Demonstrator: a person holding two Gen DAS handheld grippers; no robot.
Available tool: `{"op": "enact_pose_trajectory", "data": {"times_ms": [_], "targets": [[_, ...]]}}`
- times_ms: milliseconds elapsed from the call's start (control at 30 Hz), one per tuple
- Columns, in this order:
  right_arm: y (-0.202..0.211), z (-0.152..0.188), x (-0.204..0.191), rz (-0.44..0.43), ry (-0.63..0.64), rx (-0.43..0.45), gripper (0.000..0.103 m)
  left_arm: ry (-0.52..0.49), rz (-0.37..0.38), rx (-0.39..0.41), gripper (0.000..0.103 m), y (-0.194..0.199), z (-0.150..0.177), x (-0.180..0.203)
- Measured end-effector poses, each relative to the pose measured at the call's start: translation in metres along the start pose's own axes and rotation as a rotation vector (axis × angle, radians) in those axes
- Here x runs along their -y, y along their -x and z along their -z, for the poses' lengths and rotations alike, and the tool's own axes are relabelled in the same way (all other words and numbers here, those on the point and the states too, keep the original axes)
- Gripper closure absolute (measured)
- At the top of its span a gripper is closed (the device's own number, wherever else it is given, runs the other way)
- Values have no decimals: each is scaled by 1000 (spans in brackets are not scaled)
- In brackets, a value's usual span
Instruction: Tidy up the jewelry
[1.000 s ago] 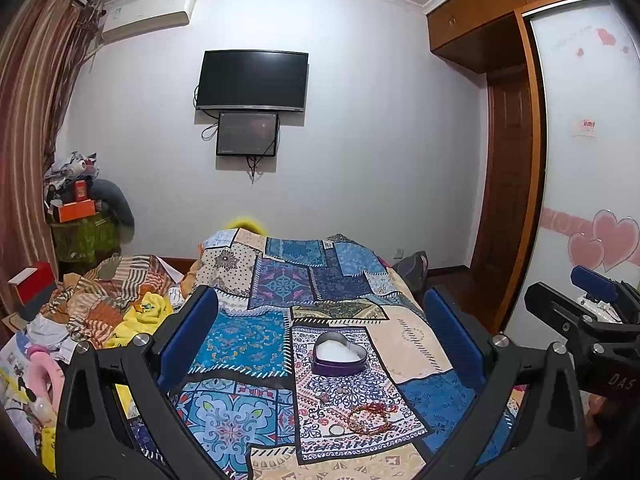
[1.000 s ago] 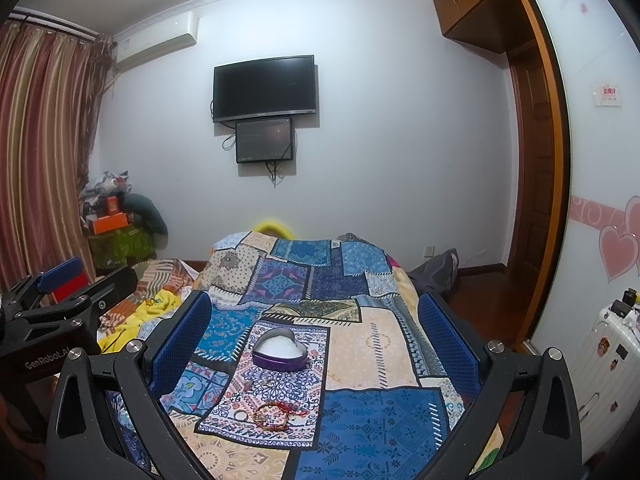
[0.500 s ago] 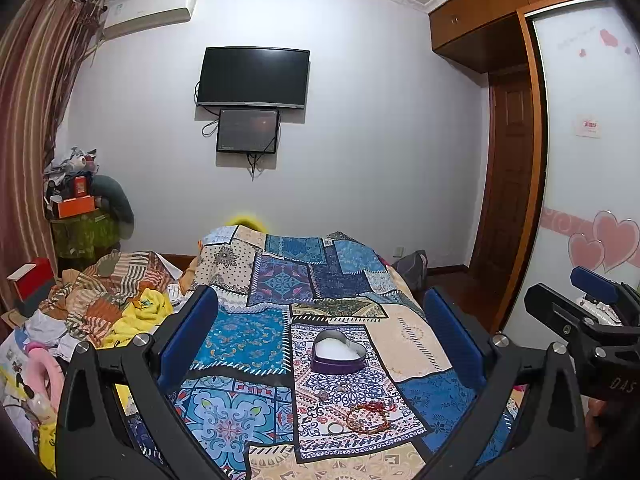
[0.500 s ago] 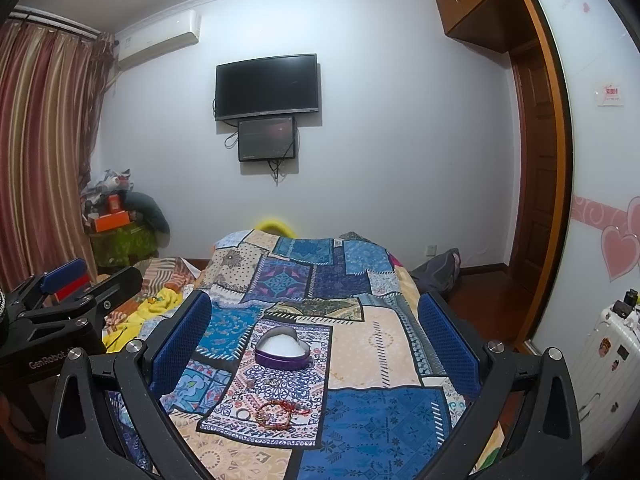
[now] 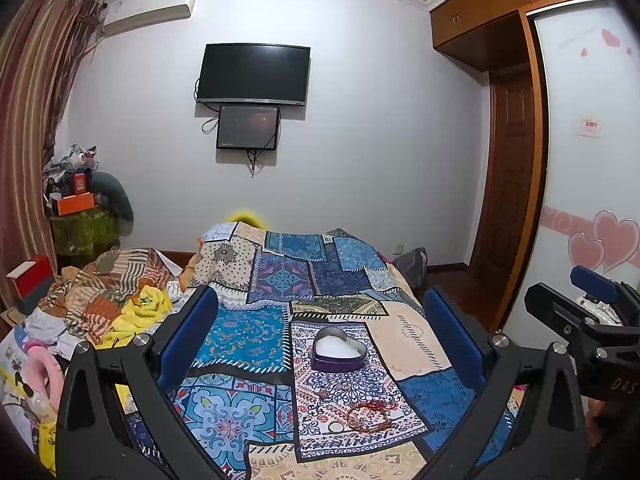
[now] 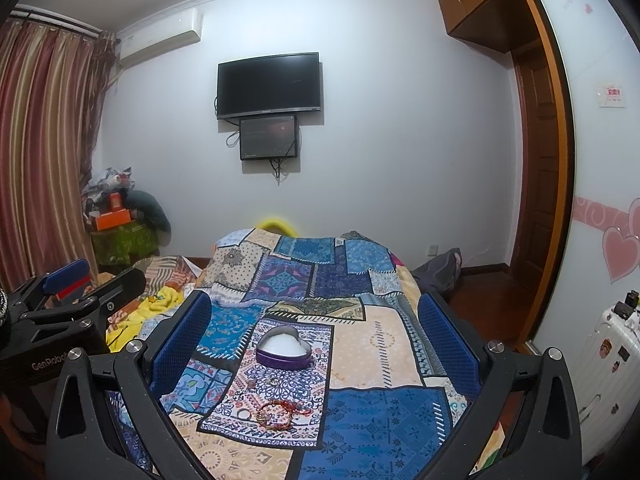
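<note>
A heart-shaped purple jewelry box (image 5: 338,354) with a white lining lies open on the patchwork bedspread (image 5: 248,336); it also shows in the right wrist view (image 6: 283,350). Nearer me lie red bead bracelets (image 5: 370,416), a small ring (image 5: 335,426) and a few tiny pieces (image 5: 332,389). The bracelets (image 6: 280,410) and ring (image 6: 242,413) show in the right wrist view too. My left gripper (image 5: 320,340) is open and empty above the bed. My right gripper (image 6: 314,340) is open and empty, level with it.
A heap of clothes (image 5: 112,304) lies left of the bed. A cluttered side table (image 5: 80,224) stands by the curtain. A TV (image 5: 254,74) hangs on the far wall. A wardrobe door (image 5: 516,184) and a white suitcase (image 6: 612,364) stand on the right.
Both views have tilted up and drawn slightly closer to the bed. The jewelry and box have not moved. Both grippers stay open.
</note>
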State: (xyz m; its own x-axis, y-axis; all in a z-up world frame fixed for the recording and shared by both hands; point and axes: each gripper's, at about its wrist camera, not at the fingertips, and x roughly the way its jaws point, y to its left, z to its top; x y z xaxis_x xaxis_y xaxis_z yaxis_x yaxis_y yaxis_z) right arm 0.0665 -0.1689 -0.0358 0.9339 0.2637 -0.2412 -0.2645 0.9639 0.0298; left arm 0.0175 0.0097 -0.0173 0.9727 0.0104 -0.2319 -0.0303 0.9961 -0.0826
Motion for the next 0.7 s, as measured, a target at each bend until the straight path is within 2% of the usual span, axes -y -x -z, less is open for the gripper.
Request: {"op": "enact_pose_trajectory", "data": {"times_ms": [400, 700], "targets": [[-11, -1, 3, -1, 4, -28, 1, 7, -6, -12, 0, -7, 0, -6], [-39, 13, 9, 27, 3, -109, 1, 29, -44, -84, 0, -38, 11, -20]]}}
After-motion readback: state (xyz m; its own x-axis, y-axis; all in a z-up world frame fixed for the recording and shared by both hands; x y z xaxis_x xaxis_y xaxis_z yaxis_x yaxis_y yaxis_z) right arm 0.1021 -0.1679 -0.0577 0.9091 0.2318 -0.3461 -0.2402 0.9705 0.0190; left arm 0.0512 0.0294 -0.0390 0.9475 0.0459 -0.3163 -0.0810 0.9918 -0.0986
